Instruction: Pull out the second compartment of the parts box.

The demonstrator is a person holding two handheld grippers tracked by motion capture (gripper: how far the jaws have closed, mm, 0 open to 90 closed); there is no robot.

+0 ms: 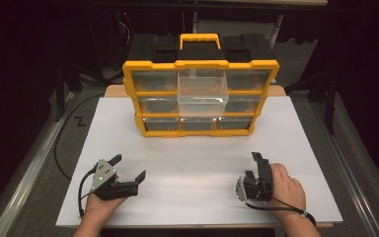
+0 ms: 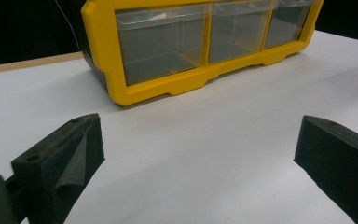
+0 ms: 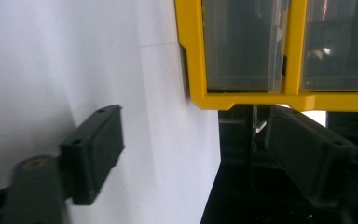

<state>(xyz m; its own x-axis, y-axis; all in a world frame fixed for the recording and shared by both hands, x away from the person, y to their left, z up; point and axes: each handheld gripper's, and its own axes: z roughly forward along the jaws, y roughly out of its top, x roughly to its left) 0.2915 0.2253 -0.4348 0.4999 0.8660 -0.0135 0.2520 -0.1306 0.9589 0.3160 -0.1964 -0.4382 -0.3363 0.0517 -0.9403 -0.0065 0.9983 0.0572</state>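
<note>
A yellow and black drawer cabinet (image 1: 200,64) stands at the back of the white tabletop (image 1: 197,158), with clear plastic drawers in three rows. Its upper middle drawer (image 1: 202,91) is pulled out toward me and looks empty. My left gripper (image 1: 129,166) rests near the front left, jaws wide apart and empty; its own view has the cabinet's bottom row (image 2: 200,42) ahead of the left gripper (image 2: 200,135). My right gripper (image 1: 254,167) lies rolled on its side at the front right, open and empty. The right gripper (image 3: 196,121) faces the cabinet's corner (image 3: 242,100).
A yellow carry handle (image 1: 200,39) tops the cabinet. The white tabletop ends at a wooden edge (image 1: 113,91) behind the cabinet. A black cable (image 1: 61,148) curves over the floor at the left. Dark floor and stands surround the table.
</note>
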